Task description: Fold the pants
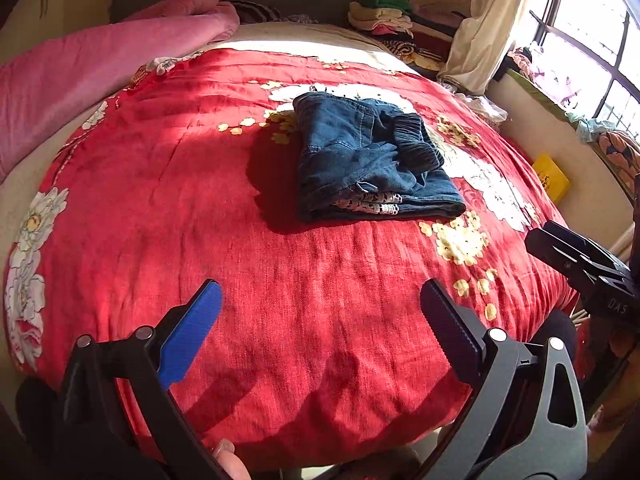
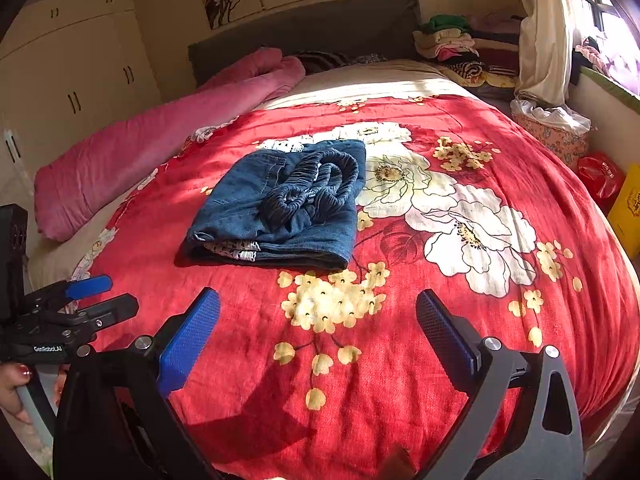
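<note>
The blue denim pants point(image 1: 368, 160) lie folded into a compact stack on the red floral bedspread point(image 1: 200, 200), elastic waistband on top. They also show in the right wrist view point(image 2: 280, 204). My left gripper point(image 1: 320, 304) is open and empty, held above the bedspread well short of the pants. My right gripper point(image 2: 318, 312) is open and empty, also short of the pants. The right gripper shows at the right edge of the left wrist view point(image 1: 580, 264). The left gripper shows at the left edge of the right wrist view point(image 2: 100, 296).
A pink rolled blanket point(image 2: 160, 136) lies along the bed's left side. Stacked clothes point(image 2: 452, 40) sit at the head right. A curtain point(image 2: 544, 28), a basket point(image 2: 552, 128), a red bag point(image 2: 600, 176) and a yellow box point(image 2: 628, 208) stand right of the bed. Wardrobe doors point(image 2: 72, 80) are at left.
</note>
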Demonstrator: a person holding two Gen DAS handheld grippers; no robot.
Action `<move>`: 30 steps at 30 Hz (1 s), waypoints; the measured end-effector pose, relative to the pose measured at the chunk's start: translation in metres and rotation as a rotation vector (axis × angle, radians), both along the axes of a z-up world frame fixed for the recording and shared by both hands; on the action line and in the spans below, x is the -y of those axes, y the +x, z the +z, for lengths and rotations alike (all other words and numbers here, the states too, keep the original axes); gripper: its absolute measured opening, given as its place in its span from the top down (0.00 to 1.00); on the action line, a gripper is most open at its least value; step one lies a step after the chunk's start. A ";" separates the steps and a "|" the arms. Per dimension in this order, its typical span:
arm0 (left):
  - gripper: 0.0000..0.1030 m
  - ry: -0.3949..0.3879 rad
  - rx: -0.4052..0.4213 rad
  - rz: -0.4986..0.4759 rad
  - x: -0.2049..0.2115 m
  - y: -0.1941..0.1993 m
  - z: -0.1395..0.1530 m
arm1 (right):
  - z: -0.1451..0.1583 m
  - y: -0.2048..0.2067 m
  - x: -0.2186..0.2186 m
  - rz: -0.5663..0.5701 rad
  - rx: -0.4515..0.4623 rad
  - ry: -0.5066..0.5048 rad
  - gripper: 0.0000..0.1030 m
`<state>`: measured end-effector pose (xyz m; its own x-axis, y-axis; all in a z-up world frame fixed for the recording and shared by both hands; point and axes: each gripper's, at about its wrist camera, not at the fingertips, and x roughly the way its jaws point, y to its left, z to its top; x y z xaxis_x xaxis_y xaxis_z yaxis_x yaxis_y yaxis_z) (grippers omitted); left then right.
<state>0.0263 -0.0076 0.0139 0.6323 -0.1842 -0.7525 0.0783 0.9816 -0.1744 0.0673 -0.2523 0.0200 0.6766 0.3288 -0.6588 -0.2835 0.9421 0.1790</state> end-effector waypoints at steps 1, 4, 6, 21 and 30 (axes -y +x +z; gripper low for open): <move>0.10 0.001 -0.001 0.000 0.000 0.000 -0.001 | 0.000 0.000 0.000 0.000 0.001 -0.002 0.05; 0.10 0.009 -0.002 0.000 0.002 -0.001 -0.001 | 0.000 -0.001 -0.001 -0.001 -0.002 -0.004 0.05; 0.10 0.010 -0.003 -0.003 0.002 0.000 -0.001 | -0.001 -0.001 -0.001 0.002 -0.003 -0.006 0.05; 0.10 0.018 -0.006 0.005 0.002 -0.002 0.000 | 0.000 -0.002 -0.002 -0.003 0.003 -0.019 0.05; 0.10 0.020 -0.005 0.010 0.001 -0.001 0.000 | 0.001 -0.003 -0.002 -0.005 0.007 -0.024 0.05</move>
<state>0.0252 -0.0089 0.0142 0.6306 -0.1625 -0.7589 0.0676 0.9856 -0.1548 0.0647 -0.2506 0.0212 0.6828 0.3093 -0.6619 -0.2796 0.9476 0.1543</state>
